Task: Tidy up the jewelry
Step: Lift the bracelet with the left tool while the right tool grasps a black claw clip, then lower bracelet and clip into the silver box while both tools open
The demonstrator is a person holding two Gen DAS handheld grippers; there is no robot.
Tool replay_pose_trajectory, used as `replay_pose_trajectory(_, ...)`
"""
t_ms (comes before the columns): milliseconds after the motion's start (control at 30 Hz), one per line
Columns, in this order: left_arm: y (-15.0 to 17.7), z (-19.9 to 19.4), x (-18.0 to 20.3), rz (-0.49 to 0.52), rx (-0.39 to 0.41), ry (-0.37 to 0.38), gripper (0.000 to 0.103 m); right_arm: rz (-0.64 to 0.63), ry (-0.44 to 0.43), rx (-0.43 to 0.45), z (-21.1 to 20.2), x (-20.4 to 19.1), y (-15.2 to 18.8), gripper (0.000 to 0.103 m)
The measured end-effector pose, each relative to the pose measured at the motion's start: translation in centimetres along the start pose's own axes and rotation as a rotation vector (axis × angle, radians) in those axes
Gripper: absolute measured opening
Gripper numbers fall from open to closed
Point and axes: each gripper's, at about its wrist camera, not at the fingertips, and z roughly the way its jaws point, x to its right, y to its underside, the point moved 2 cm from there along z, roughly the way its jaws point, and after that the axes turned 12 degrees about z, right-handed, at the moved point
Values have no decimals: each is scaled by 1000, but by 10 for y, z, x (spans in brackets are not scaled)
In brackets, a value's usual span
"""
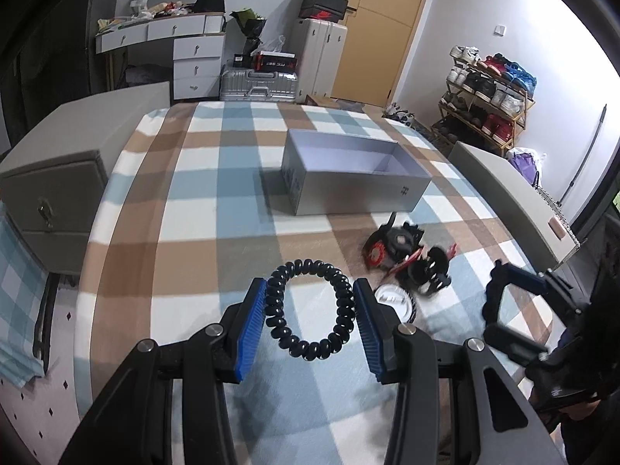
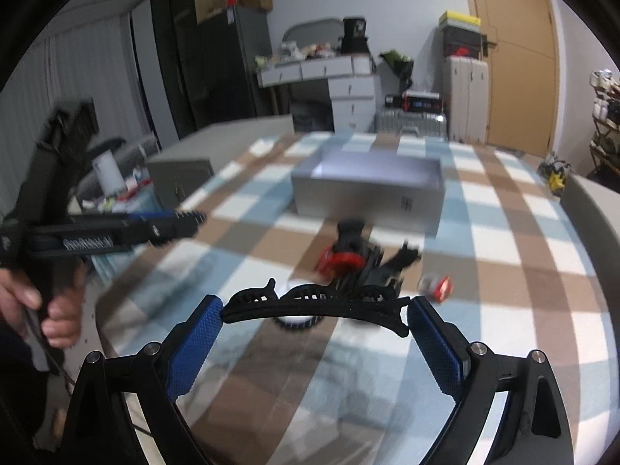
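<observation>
Left wrist view: left tool [image 1: 310, 310] gripping black spiral hair tie [image 1: 310, 308] btwn blue pads [image 1: 252, 329], ring pressed on both sides, held above checked blanket [image 1: 193, 201] of bed. Open grey box [image 1: 348, 172] further ahead, inside white, nothing seen in it. Btwn box and tool, slightly right: heap of black and red hair accessories [image 1: 407, 259], touching one another, single pieces hard to tell apart. White round item [image 1: 393, 302] just beside heap, partly behind right pad. Right tool [image 1: 500, 294] at far right edge, seen side-on w/ dark clip across its tips.

Right wrist view: right tool [image 2: 316, 310] clamped on long black hair clip [image 2: 316, 304], clip spanning crosswise, ends against blue pads [image 2: 193, 348], teeth along upper edge. Same heap [image 2: 356, 259] ahead but blurred; red disc-like piece [image 2: 341, 261] clearest. Small red-and-clear item [image 2: 436, 285] lying apart, right of heap, on blanket [image 2: 503, 271]; not made out in other view. Grey box [image 2: 368, 193] beyond heap, long side facing cam. Left tool [image 2: 190, 221] at left, side-on, w/ person's hand [image 2: 42, 310] on handle; hand not visible in left view.

Only left view: shoe rack [image 1: 488, 97] at right wall. Both views: white dresser [image 1: 170, 38], silver suitcase [image 1: 257, 85], wooden door [image 1: 383, 27] in bkgd.
</observation>
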Motion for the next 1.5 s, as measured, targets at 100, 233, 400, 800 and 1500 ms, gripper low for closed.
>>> replay_pose_trajectory(100, -14, 5, 3, 7, 12, 12, 39, 10, -17, 43, -4, 5, -21, 96)
replay_pose_trajectory(233, -39, 17, 4, 11, 30, 24, 39, 42, -52, 86, -3, 17, -50, 96)
replay_pose_trajectory(400, -66, 33, 6, 36, 43, 28, 39, 108, -127, 109, 7, 34, -93, 96)
replay_pose_trajectory(800, -105, 86, 10, 61, 2, 68, 39, 208, -152, 38, 72, 69, -149, 96)
replay_pose_trajectory(1500, -111, 132, 9, 61, -98, 97, 39, 250, -46, -113, 152, 89, -153, 98)
